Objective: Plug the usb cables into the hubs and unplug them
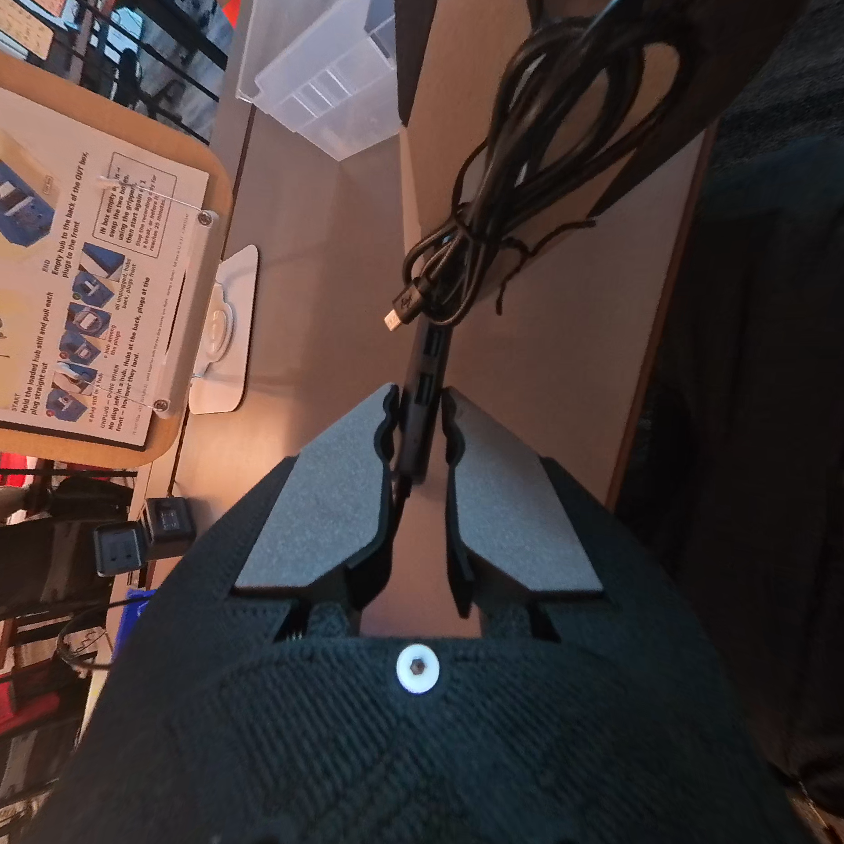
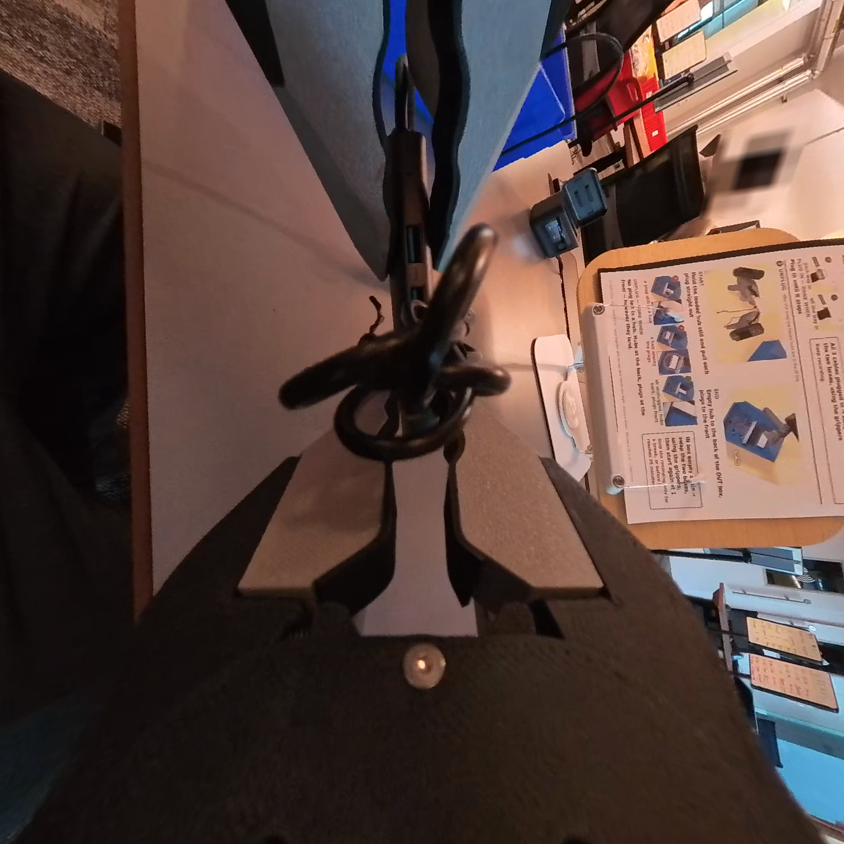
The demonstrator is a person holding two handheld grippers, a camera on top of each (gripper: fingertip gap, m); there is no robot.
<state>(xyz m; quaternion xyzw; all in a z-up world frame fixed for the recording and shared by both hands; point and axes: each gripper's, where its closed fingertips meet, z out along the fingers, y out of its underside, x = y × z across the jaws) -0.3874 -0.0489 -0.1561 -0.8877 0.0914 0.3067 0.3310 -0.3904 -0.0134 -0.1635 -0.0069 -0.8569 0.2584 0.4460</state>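
Note:
My left gripper is shut on a slim black usb hub, held edge-on above the table, with two ports showing past the fingertips. A coiled black usb cable bundle hangs just beyond it. Its plug sits beside the hub's far end, metal tip free and in no port. My right gripper is shut on that cable bundle. In the right wrist view the hub sits between the left gripper's grey fingers, facing me.
A clear plastic bin stands on the table beyond the cable. A wooden board with an instruction sheet and a white holder stand to one side. Small black boxes and a blue bin are nearby. The table edge borders dark fabric. My hands' fingertips stand some 5 cm from each other.

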